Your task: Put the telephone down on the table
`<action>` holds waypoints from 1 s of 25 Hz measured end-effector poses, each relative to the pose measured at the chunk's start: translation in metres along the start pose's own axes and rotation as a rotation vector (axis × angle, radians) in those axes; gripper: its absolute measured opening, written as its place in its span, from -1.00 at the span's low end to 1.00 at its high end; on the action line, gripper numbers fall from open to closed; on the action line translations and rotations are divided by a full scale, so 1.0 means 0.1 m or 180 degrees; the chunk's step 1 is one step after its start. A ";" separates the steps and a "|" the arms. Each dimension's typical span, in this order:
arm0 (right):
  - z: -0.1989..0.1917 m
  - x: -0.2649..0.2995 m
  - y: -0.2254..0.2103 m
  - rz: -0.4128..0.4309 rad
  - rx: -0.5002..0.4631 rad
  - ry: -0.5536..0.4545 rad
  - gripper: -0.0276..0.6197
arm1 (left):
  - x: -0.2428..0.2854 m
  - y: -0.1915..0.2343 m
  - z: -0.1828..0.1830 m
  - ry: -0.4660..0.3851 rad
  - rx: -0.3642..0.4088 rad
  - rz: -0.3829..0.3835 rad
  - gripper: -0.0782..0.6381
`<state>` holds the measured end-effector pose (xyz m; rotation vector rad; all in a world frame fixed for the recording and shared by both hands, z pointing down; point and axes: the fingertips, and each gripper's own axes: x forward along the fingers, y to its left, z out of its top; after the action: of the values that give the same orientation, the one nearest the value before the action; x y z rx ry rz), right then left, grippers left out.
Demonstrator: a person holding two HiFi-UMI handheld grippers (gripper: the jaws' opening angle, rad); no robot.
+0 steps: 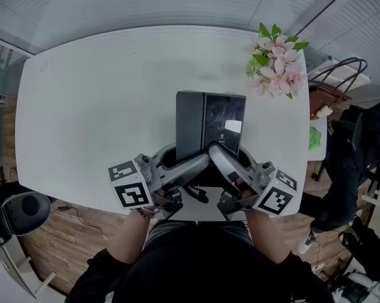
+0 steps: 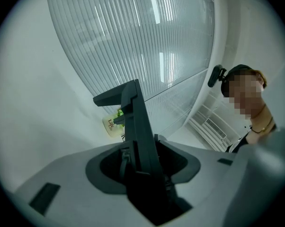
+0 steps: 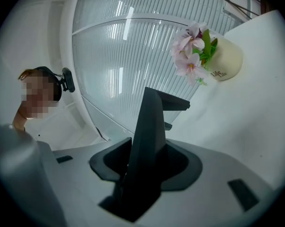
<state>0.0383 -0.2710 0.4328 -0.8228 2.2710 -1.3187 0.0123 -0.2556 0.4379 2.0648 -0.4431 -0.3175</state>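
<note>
perhaps office: white table, ribbed partition

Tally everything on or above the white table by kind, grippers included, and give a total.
telephone: 1
flower pot: 1
grippers: 2, the left gripper and the right gripper, both clamped on the telephone
Total: 4
</note>
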 end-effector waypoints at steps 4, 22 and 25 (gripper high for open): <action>-0.01 -0.01 -0.10 -0.0035 0.0051 0.0035 -0.37 | 0.03 0.08 -0.04 0.0005 -0.0064 0.0042 -0.20; -0.13 0.00 -0.45 -0.0213 0.0357 0.0230 -0.37 | 0.08 0.39 -0.18 0.0043 -0.0381 0.0260 -0.20; -0.13 0.00 -0.46 -0.0212 0.0390 0.0241 -0.37 | 0.07 0.40 -0.19 0.0033 -0.0401 0.0280 -0.20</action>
<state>0.0437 -0.2805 0.4798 -0.8254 2.2109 -1.5269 0.0191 -0.2632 0.4816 1.9176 -0.4937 -0.2751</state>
